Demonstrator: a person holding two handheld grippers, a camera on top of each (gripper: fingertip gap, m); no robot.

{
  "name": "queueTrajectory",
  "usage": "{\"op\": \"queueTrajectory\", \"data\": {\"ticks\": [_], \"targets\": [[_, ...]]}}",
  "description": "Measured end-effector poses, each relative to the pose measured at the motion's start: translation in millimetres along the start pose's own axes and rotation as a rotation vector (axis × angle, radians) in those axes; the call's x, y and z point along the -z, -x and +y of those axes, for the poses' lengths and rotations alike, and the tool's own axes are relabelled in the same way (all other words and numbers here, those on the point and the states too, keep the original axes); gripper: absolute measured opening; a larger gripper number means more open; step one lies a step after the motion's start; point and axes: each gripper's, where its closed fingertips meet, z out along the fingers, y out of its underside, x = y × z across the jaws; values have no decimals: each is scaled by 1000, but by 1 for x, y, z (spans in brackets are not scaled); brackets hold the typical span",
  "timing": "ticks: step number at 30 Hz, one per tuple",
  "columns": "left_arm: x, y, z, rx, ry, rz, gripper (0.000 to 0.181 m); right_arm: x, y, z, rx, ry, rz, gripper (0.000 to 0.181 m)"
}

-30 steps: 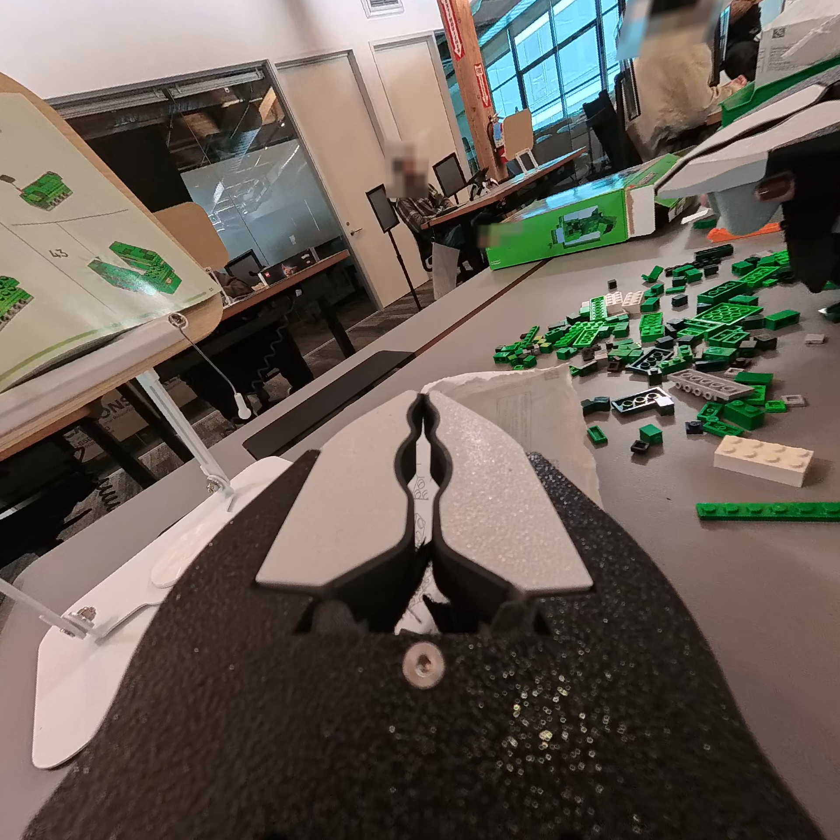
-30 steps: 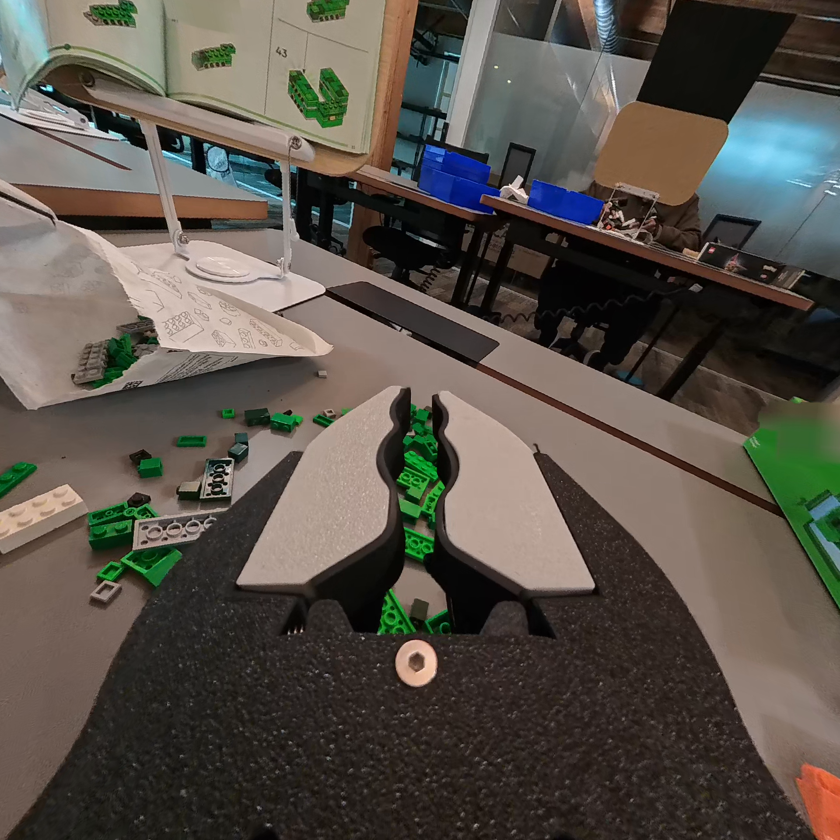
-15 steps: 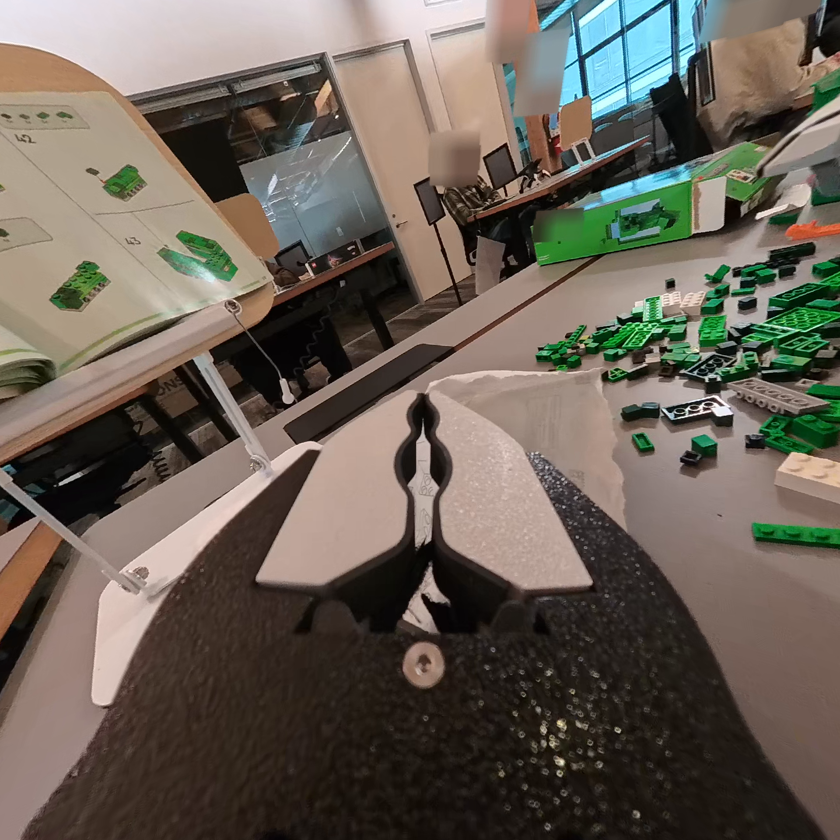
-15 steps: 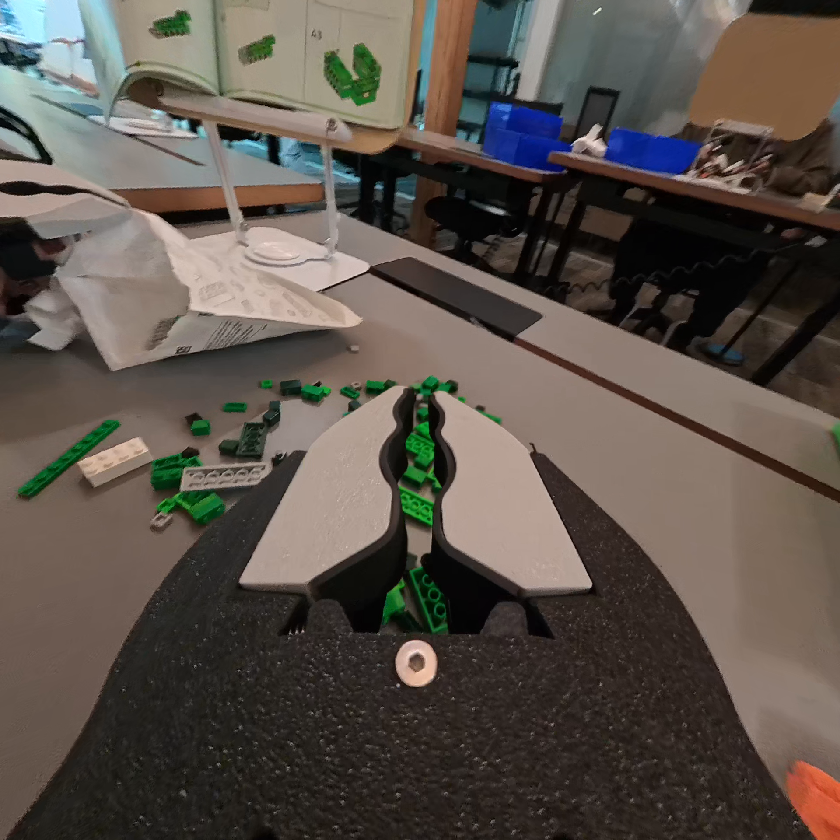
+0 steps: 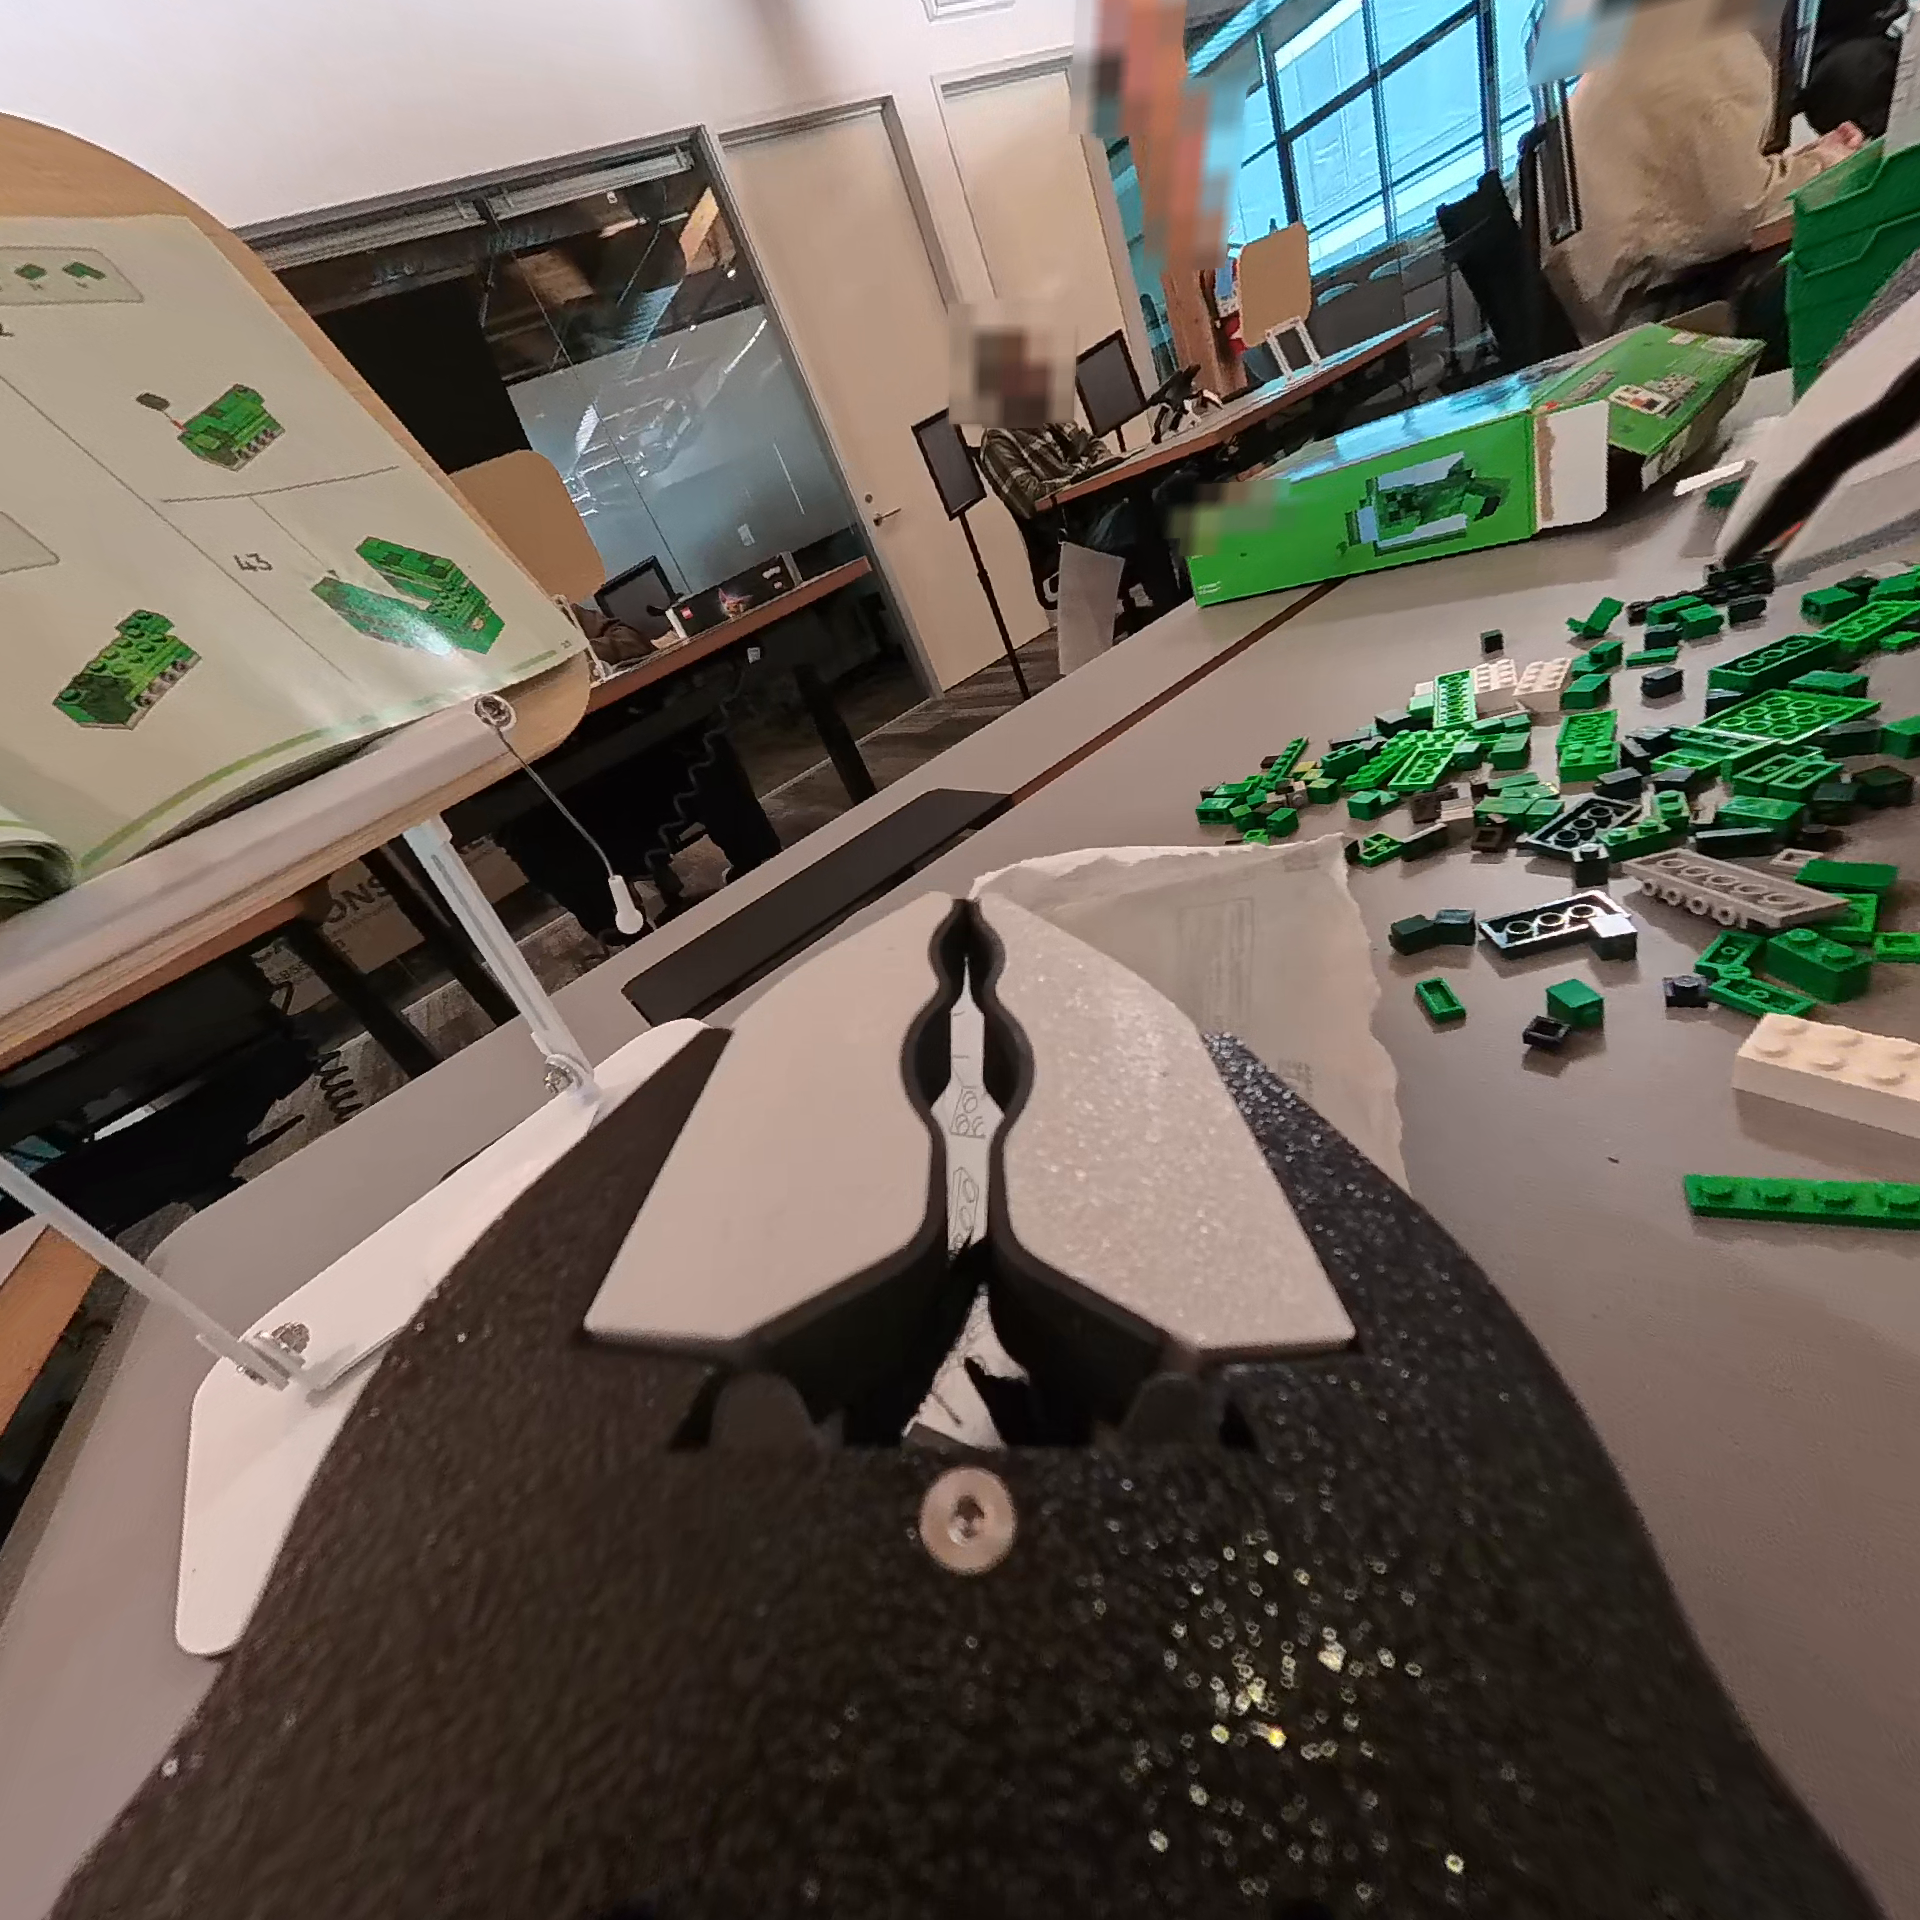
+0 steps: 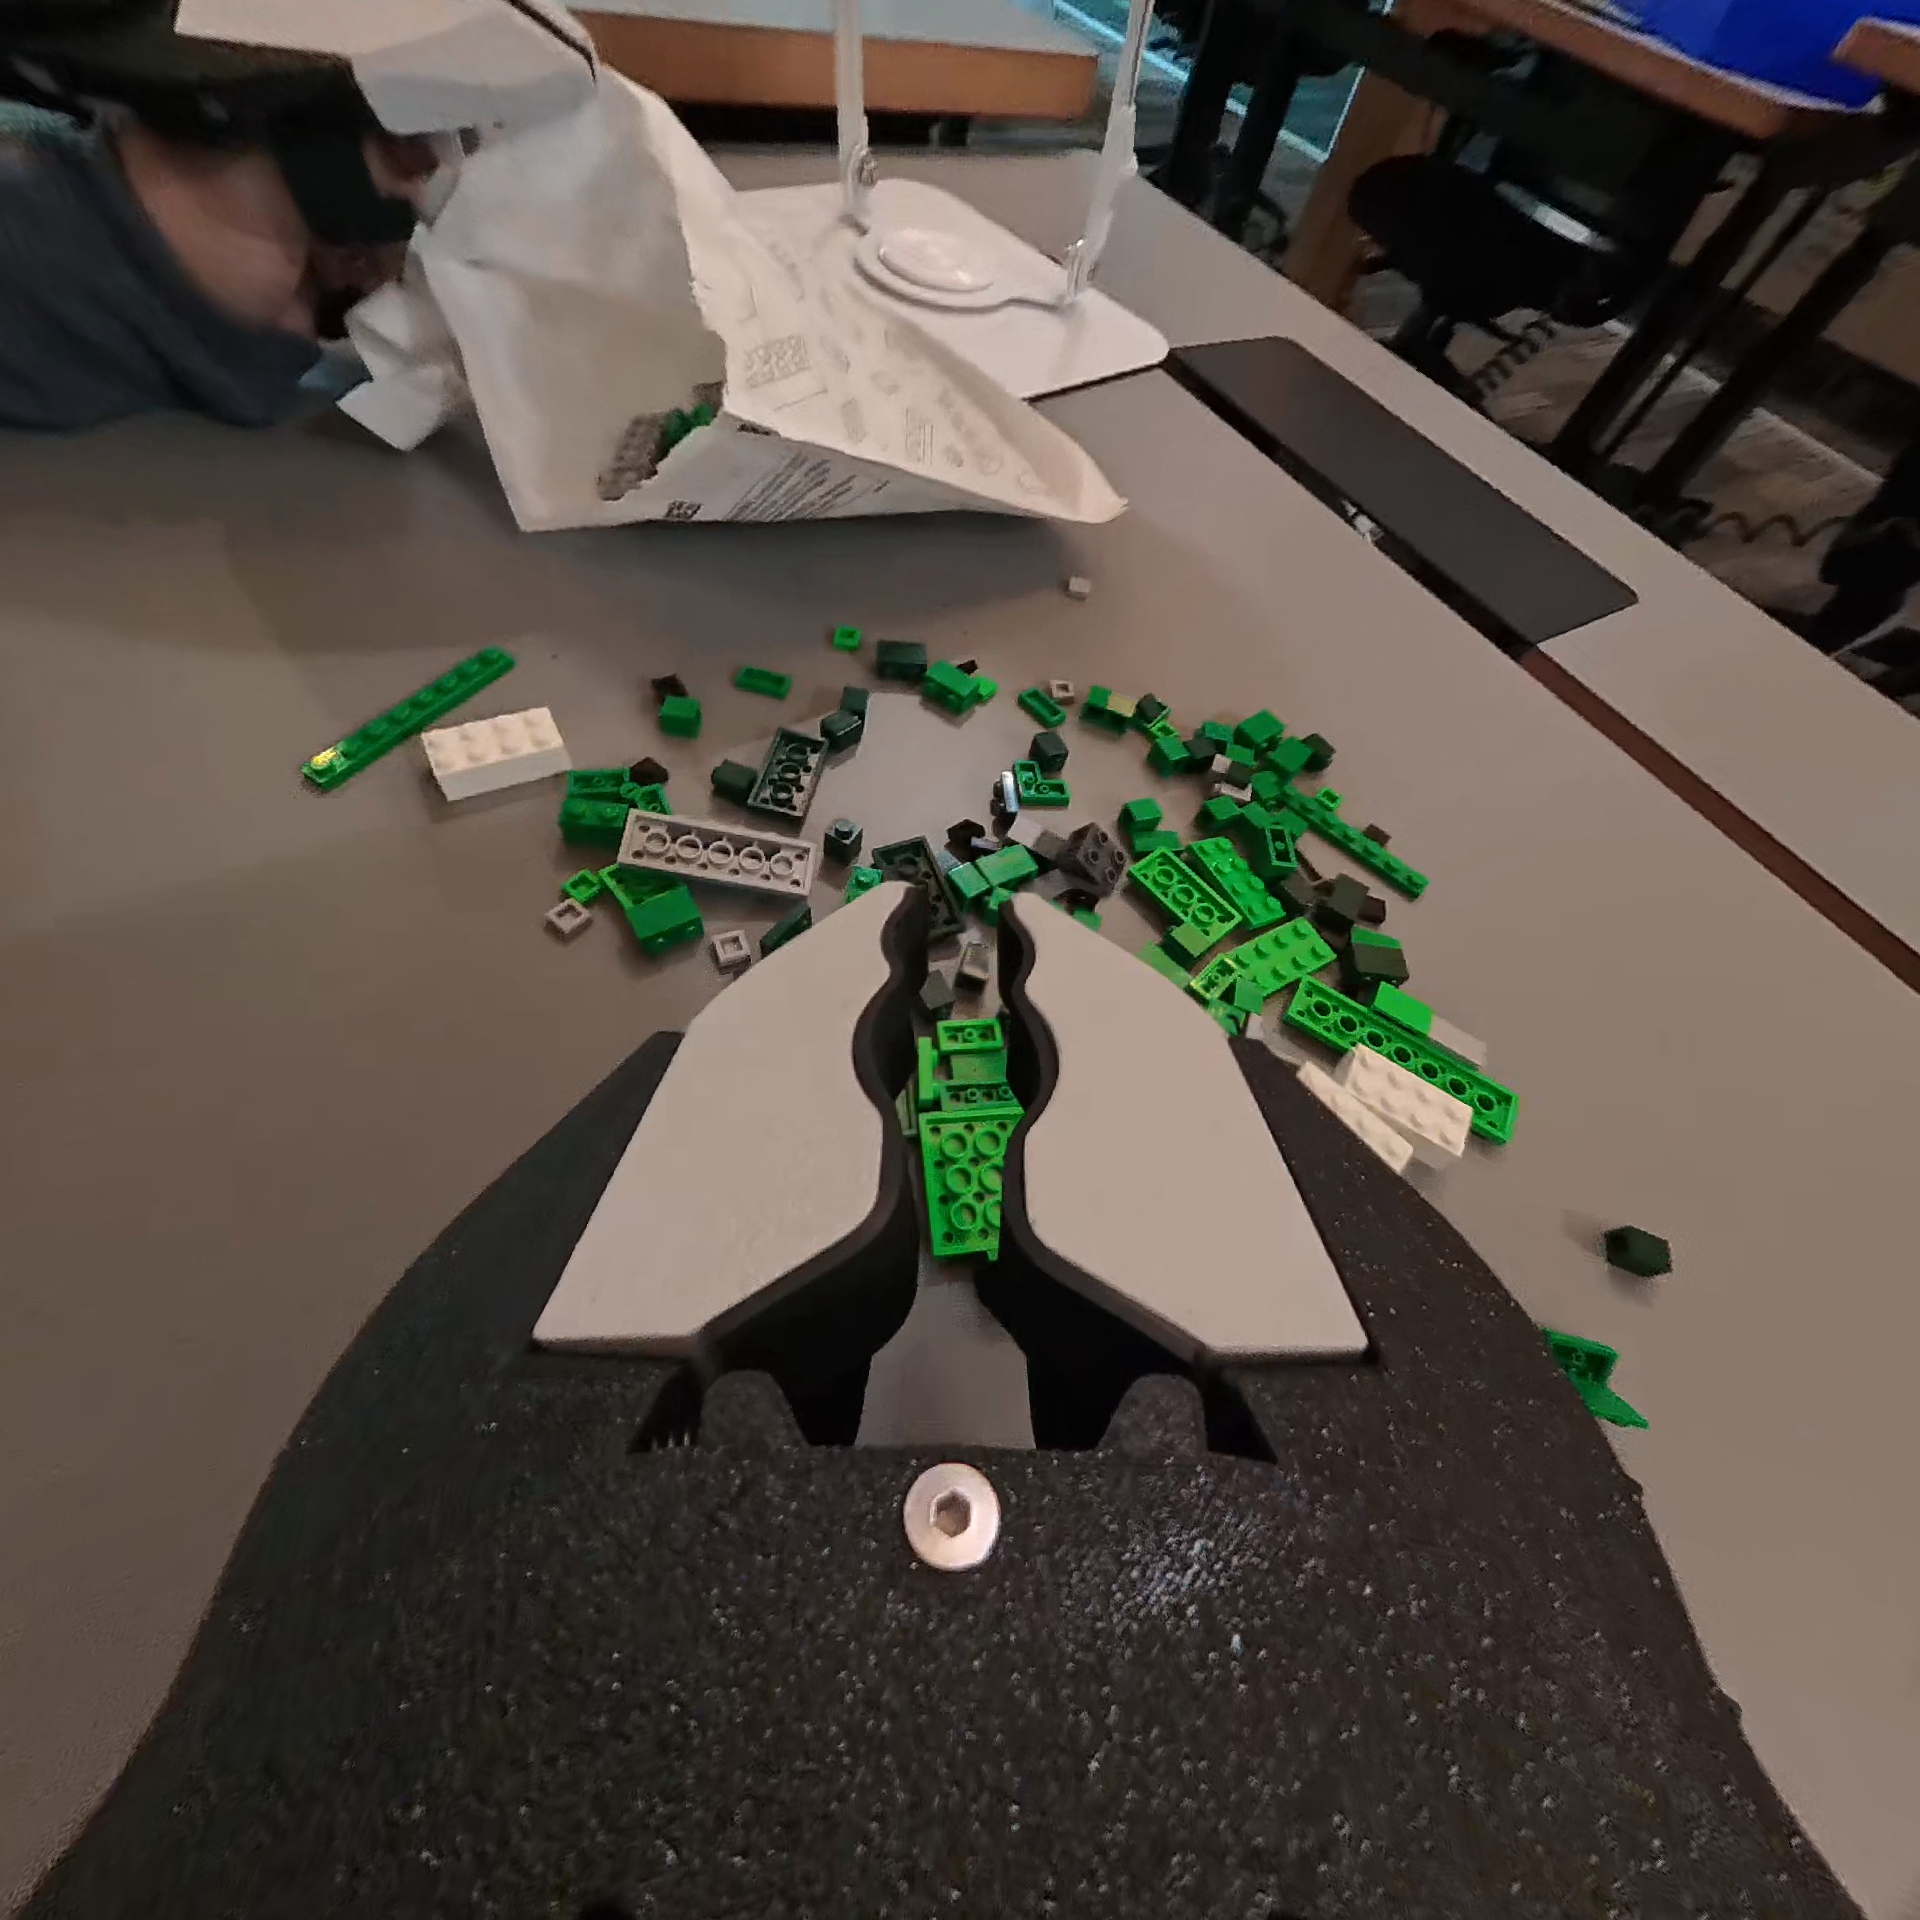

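Observation:
My left gripper [image 5: 966,914] is shut on the crumpled end of a white paper bag [image 5: 1247,956]. In the right wrist view it [image 6: 468,62] holds that end up at the top left, and the bag [image 6: 644,312] slopes down to the grey table [image 6: 260,1039]. A few grey and green bricks [image 6: 665,447] show in a tear in the bag's side. My right gripper [image 6: 966,904] is slightly open and empty, hovering over a pile of green bricks [image 6: 1226,894]. It also shows at the right edge of the left wrist view [image 5: 1829,457].
An open instruction booklet [image 5: 208,540] rests on a stand with a white base [image 6: 987,281]. A green box [image 5: 1455,488] lies at the table's far end. A white brick [image 6: 494,748] and a long green plate [image 6: 405,717] lie left of the pile. A black inlay [image 6: 1403,488] runs near the table edge. People sit at other desks. My right fingertips sit around 25 centimetres from my left ones.
My right gripper has tilted down and moved over the brick pile. My left gripper has kept its hold on the bag and lifted that end higher.

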Motion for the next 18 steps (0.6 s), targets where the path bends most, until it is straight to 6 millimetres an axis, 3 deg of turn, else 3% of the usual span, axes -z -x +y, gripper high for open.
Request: {"op": "queueTrajectory", "data": {"ticks": [18], "targets": [[0,-2,1,7,-1,19,0,3,-17,-12,45,-68,152,10]]}}
